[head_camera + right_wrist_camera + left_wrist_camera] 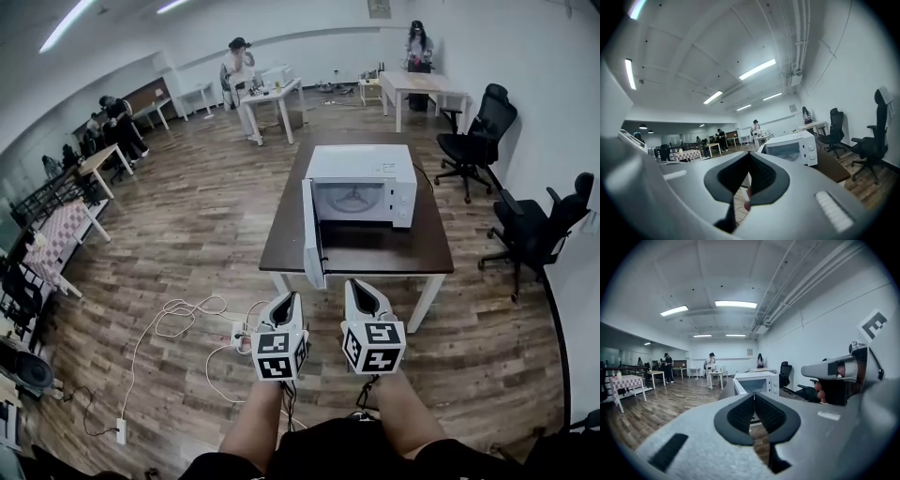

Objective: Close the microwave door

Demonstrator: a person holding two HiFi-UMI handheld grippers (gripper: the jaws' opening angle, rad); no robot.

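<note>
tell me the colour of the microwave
White microwave, clearest in the head view.

A dark brown table (398, 251) stands mid-room on a wood-plank floor (187, 216). To its right, black office chairs (480, 131) sit near a plain white wall (534, 56). Beyond it a white table (422, 84) stands by the far wall, with a second white table (277, 94) further left. Well to its left is a checked-cloth table (58, 230), beside what may be a dark railing. White cables (178, 314) loop on the floor off its near left corner. Long strip lights (736, 303) glow on the white ceiling above.
</note>
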